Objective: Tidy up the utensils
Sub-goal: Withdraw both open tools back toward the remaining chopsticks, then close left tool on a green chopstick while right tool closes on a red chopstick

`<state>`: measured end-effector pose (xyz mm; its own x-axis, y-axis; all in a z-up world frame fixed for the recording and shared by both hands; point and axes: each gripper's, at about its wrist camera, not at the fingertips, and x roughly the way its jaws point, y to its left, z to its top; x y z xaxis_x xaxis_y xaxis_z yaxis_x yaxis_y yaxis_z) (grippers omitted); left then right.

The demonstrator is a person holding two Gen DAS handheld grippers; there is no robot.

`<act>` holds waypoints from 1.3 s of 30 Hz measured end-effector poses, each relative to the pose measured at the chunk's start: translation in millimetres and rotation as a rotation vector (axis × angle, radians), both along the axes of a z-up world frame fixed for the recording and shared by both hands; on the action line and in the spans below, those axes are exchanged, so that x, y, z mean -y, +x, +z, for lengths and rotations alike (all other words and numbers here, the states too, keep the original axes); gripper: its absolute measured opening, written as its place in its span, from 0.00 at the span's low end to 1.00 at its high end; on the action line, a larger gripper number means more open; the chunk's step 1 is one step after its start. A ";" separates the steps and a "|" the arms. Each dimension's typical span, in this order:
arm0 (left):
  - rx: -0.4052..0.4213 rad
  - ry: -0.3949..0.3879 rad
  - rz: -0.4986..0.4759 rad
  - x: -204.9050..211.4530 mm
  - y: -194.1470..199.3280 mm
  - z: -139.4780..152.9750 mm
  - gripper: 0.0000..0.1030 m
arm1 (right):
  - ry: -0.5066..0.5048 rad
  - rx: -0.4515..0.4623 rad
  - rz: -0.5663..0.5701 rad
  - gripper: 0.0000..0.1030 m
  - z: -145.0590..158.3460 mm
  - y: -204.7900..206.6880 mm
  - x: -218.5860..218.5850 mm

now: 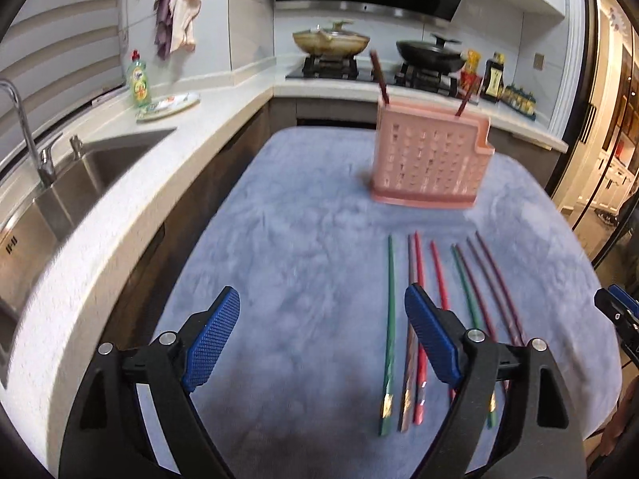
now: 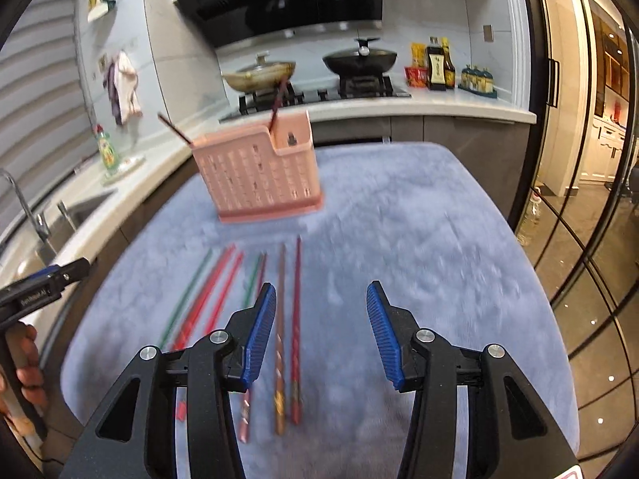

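Hovering with jaws spread and empty, both grippers, left gripper (image 1: pixel 321 343) and right gripper (image 2: pixel 321 331), face long coloured chopsticks (image 1: pixel 415 319) below them; writing unreadable.

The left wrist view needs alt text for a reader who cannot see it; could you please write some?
The left gripper hovers open and empty over a blue cloth where loose chopsticks in green, red and brown lie side by side. Behind them stands a pink perforated holder with two chopsticks already upright inside, kitchen counter and stove beyond.
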<state>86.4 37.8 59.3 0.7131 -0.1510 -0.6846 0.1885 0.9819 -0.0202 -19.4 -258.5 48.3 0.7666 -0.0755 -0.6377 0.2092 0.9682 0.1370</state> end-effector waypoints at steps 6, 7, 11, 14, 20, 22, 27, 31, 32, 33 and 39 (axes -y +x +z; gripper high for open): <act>-0.071 0.003 0.007 -2.5 -13.7 -35.3 0.78 | 0.027 -0.082 0.020 0.43 -41.5 -5.0 -8.1; -0.079 0.000 0.007 -2.3 -15.0 -38.5 0.78 | 0.026 -0.086 0.025 0.42 -44.1 -5.3 -10.1; -0.095 -0.006 0.005 -1.7 -20.9 -49.4 0.78 | 0.000 -0.126 0.044 0.29 -58.9 -1.5 -20.4; -0.104 -0.002 0.004 -2.0 -22.8 -55.6 0.78 | 0.001 -0.147 0.055 0.23 -66.2 -0.5 -23.6; -0.126 0.000 0.006 -4.1 -24.1 -62.8 0.78 | 0.001 -0.155 0.073 0.21 -67.9 0.1 -29.4; -0.131 -0.001 0.005 -4.5 -24.4 -64.3 0.78 | -0.004 -0.162 0.078 0.15 -69.4 1.3 -30.9; -0.139 0.003 0.001 -3.3 -26.0 -67.2 0.78 | -0.004 -0.169 0.082 0.13 -72.0 1.0 -32.8; -0.145 0.001 -0.007 -1.6 -27.4 -68.2 0.78 | -0.011 -0.182 0.089 0.14 -75.9 3.0 -36.0; -0.146 0.001 -0.008 -1.4 -27.4 -68.3 0.78 | -0.011 -0.184 0.089 0.14 -77.4 3.2 -36.3; -0.148 0.000 -0.010 -1.0 -27.7 -68.8 0.78 | -0.012 -0.183 0.089 0.13 -78.2 3.5 -36.4; -0.163 -0.004 -0.026 2.0 -29.8 -72.8 0.78 | -0.015 -0.182 0.080 0.07 -78.2 2.4 -33.5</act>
<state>56.6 35.7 -13.5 0.5886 -0.1712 -0.7901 0.2077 0.9765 -0.0569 -16.9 -225.0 -29.9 0.6430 -0.0294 -0.7653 0.1515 0.9844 0.0894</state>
